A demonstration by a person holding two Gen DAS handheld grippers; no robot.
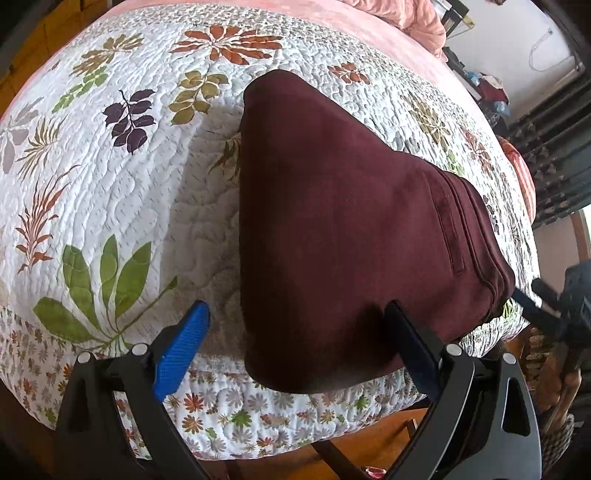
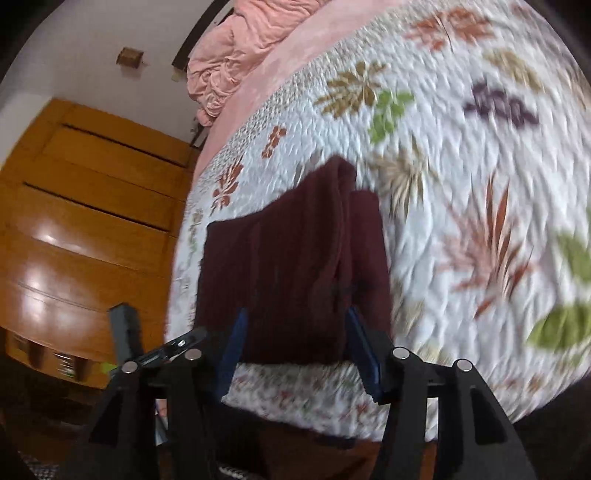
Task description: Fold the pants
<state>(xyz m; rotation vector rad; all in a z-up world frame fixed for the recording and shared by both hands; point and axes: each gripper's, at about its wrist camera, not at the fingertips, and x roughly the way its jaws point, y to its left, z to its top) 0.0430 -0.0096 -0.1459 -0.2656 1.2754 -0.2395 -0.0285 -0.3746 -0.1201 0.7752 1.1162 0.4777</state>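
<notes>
The maroon pants [image 1: 343, 229] lie folded into a compact block on the floral quilt [image 1: 110, 177], near the bed's front edge. My left gripper [image 1: 295, 321] is open, its blue-padded fingers [image 1: 184, 343] spread either side of the pants' near left corner without holding them. In the right wrist view the pants [image 2: 295, 266] lie just ahead. My right gripper [image 2: 295, 328] is open, with its fingers [image 2: 364, 354] either side of the near edge. That view is blurred by motion.
The quilt [image 2: 461, 166] covers a bed with a pink sheet [image 1: 362, 26] and a bunched pink blanket [image 2: 236, 55] at the head. A wooden dresser [image 2: 85, 229] stands beside the bed. The right gripper shows at the left view's right edge [image 1: 565, 306].
</notes>
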